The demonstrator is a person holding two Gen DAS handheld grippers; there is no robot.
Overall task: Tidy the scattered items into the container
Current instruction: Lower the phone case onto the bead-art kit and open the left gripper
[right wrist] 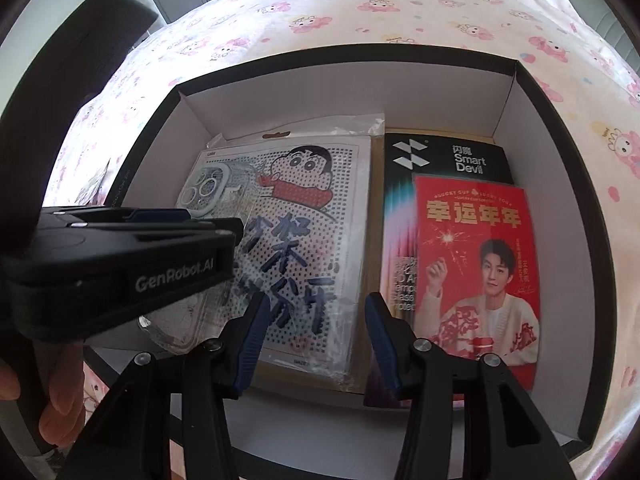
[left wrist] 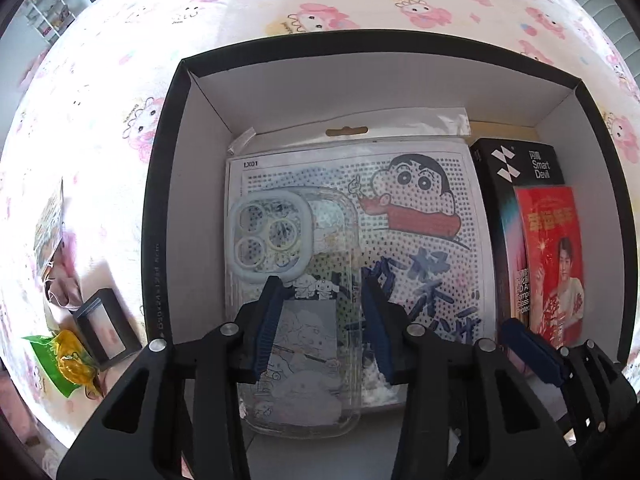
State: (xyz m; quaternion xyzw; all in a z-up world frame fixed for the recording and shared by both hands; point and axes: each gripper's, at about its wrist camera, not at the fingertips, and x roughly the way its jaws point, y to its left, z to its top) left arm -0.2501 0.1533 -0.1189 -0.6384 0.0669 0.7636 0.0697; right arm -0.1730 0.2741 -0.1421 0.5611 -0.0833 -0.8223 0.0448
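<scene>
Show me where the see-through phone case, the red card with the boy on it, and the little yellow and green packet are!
clear phone case (left wrist: 264,236): left wrist view, on its camera ring corner.
red card (right wrist: 476,276): right wrist view, on its printed middle.
yellow and green packet (left wrist: 68,360): left wrist view, on its yellow wrapping.

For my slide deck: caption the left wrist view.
Left hand-held gripper open above the clear phone case lying in the black box.

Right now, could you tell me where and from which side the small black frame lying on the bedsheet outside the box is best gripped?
Probably from above, across its two long black edges: the small black frame lies flat on the bedsheet, and the box wall and a green packet crowd its ends.
</scene>
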